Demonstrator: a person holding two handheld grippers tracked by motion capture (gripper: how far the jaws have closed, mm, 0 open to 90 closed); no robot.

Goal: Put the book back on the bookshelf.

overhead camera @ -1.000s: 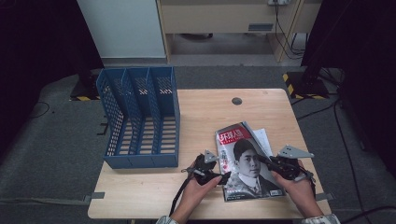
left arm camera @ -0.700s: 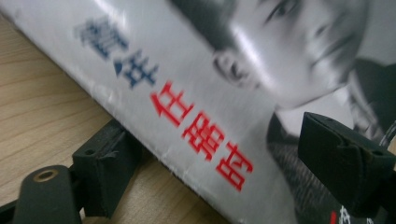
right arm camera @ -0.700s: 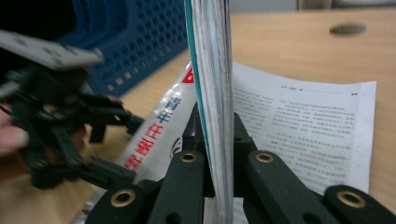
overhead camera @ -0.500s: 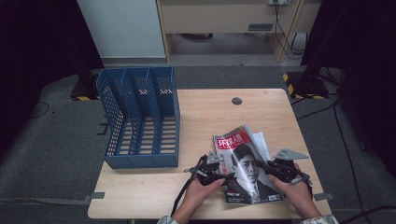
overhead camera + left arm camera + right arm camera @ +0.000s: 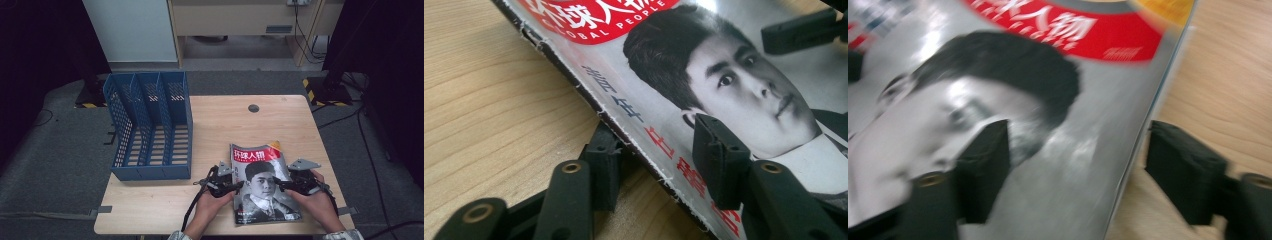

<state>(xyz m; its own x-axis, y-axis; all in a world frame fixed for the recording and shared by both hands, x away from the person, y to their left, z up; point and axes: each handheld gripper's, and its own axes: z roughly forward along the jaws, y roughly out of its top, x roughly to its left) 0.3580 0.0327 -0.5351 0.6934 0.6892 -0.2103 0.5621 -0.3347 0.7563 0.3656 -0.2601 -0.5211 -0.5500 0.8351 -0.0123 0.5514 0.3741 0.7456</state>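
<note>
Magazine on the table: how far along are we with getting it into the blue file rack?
Nothing is filed yet: the magazine lies flat on the table, apart from the blue file rack. In hand: the left gripper straddles the spine edge, its jaws just closing but not yet clamped; the right gripper straddles the opposite edge, its jaws just opened. Left to do, probably: grip, lift, and slot it into a compartment.

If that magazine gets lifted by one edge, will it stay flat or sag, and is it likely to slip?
The magazine looks thin and soft-bound, so it would probably droop if lifted by one edge. Its glossy cover shows glare in the right gripper view, so the pads may slide on it. The frayed spine edge suggests it could tear further under a hard pinch.
</note>
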